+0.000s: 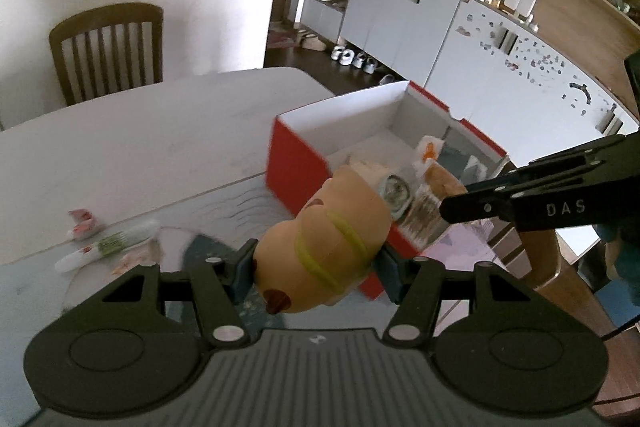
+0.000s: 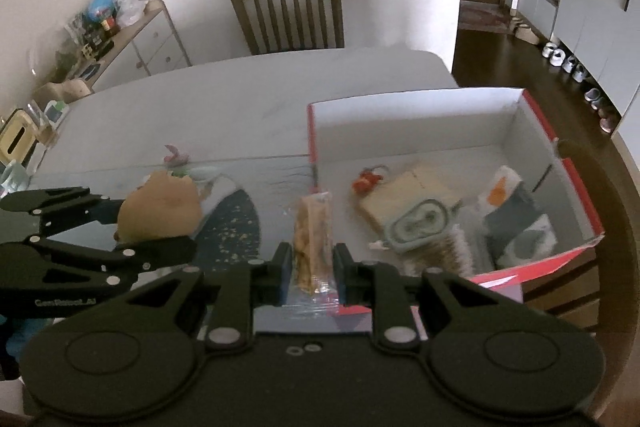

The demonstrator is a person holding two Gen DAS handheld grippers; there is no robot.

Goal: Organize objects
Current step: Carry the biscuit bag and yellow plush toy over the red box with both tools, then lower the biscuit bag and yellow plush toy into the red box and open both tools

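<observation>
While both hands are hovering over the counter (image 2: 240, 95), the left gripper (image 1: 316, 263) is pinching a tan plush toy (image 1: 328, 239) between its fingers (image 1: 244, 267), the toy wrapped with a yellow-green band and hanging just beside the near corner of the red box (image 1: 292, 163). The right gripper (image 2: 312, 267) is squeezing a clear-wrapped snack packet (image 2: 312, 239) upright between its nearly closed fingers (image 2: 285, 271), over the box's near left corner.

Inside the red box, whose walls are white within, a grey oval pouch (image 2: 416, 227) is lying on a tan flat card (image 2: 412, 195), with a small red trinket (image 2: 366, 181) at the card's far left end. Toward the box's right wall, a white packet with an orange mark (image 2: 502, 187) is standing tilted against dark sachets (image 2: 520, 227).

Left of the box, on the counter, a white and green tube (image 1: 116, 243) and small pink-and-white wrappers (image 1: 84, 225) are lying close together on a pale mat.

Beyond the box, at the counter's far edge, a wooden chair (image 2: 290, 15) is standing against the white wall.
</observation>
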